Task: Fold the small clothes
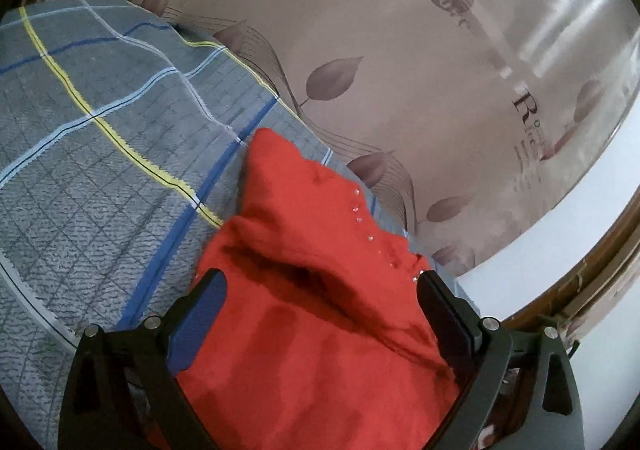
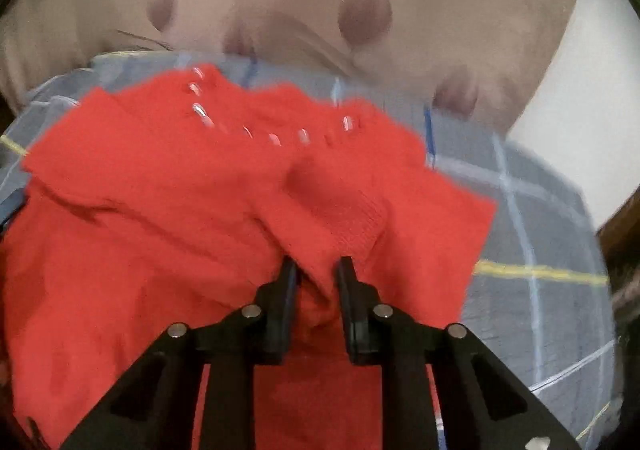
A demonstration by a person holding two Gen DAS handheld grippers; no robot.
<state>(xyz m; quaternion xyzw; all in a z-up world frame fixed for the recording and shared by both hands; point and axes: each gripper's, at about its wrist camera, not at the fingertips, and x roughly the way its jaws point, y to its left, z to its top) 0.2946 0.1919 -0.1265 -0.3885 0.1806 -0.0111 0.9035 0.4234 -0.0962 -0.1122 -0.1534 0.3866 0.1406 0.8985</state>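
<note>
Fabric bunches between the right gripper [image 2: 316,270], clamped on the red garment [image 2: 168,218]. The left gripper [image 1: 320,290] stands wide apart over it, on the checked blanket [image 1: 100,138].

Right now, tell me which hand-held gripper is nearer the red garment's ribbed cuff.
Right. The right hand-held gripper pinches red fabric just below the ribbed cuff. The left hand-held gripper is open over the red garment; no cuff shows there.
</note>
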